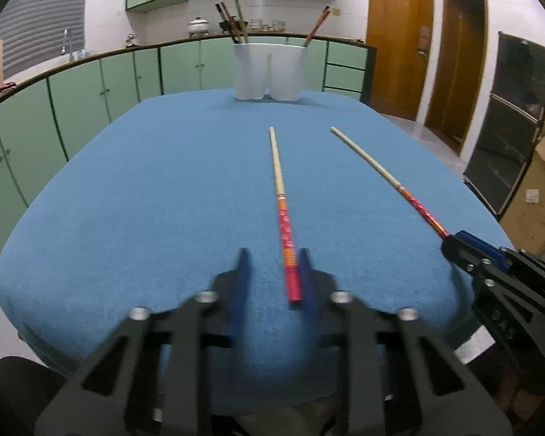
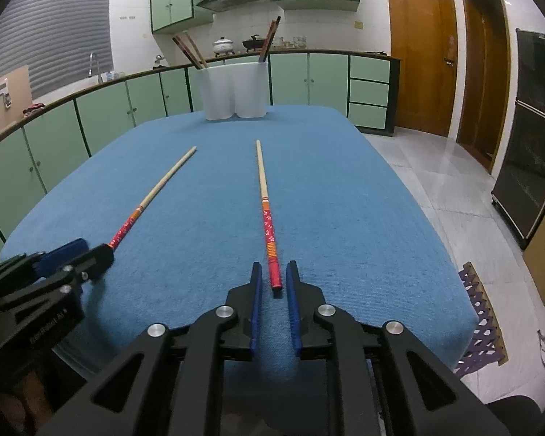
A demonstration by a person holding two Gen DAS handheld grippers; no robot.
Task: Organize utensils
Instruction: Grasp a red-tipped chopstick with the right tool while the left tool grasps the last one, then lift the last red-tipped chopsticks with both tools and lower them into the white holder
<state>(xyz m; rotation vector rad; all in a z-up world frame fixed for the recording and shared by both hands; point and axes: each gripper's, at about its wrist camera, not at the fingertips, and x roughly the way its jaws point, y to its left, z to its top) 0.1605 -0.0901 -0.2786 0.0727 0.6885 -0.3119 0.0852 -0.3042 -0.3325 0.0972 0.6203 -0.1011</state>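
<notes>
Two long chopsticks with red patterned handles lie on the blue table. The left chopstick [image 1: 282, 203] shows again in the right wrist view [image 2: 152, 196]. Its red end lies between the jaws of my open left gripper [image 1: 274, 258], beside the right finger. The right chopstick [image 2: 267, 214] also shows in the left wrist view [image 1: 388, 180]. Its red end lies between the jaws of my open right gripper [image 2: 274, 270]. A white two-part holder [image 1: 269, 71] with several chopsticks stands at the table's far edge; it also shows in the right wrist view [image 2: 234, 91].
The blue table [image 2: 345, 218] ends close behind both grippers. Green cabinets [image 1: 91, 98] run along the far and left sides. Wooden doors [image 2: 421, 54], a dark cabinet [image 2: 534, 167] and a cardboard box [image 1: 541, 196] stand at the right. A purple mat [image 2: 483, 323] lies on the floor.
</notes>
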